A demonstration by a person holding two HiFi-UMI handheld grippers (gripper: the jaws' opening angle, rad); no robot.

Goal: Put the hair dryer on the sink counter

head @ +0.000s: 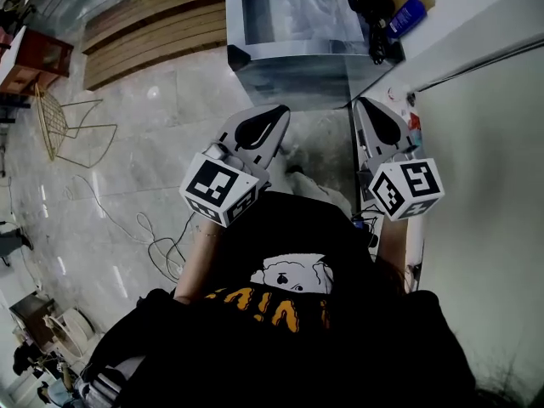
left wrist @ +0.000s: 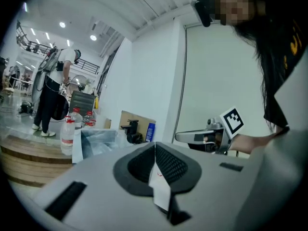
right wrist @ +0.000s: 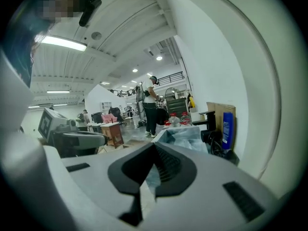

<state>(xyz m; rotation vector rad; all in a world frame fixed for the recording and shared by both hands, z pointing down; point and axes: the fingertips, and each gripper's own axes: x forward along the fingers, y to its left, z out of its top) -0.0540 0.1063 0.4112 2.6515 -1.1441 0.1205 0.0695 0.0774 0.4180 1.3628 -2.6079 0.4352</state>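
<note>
Both grippers are held side by side at chest height, pointing at a sink unit (head: 289, 58) ahead. My left gripper (head: 274, 113) (left wrist: 155, 146) has its black pads pressed together with nothing between them. My right gripper (head: 361, 104) (right wrist: 154, 146) is shut and empty too, close to the white wall. On the back right of the sink top sits a dark clump by a black faucet (right wrist: 211, 115). A black hair-dryer-like object (head: 376, 32) (right wrist: 219, 141) lies there next to a blue bottle (head: 406, 15) (right wrist: 227, 129). Neither gripper touches it.
The basin (left wrist: 98, 138) looks lined with clear plastic. Water bottles (left wrist: 68, 126) stand at its far side. A white wall (head: 484, 185) runs along the right. Cables (head: 157, 240) and a wire chair (head: 59, 126) lie on the tiled floor at left. A person (left wrist: 50, 93) stands in the background.
</note>
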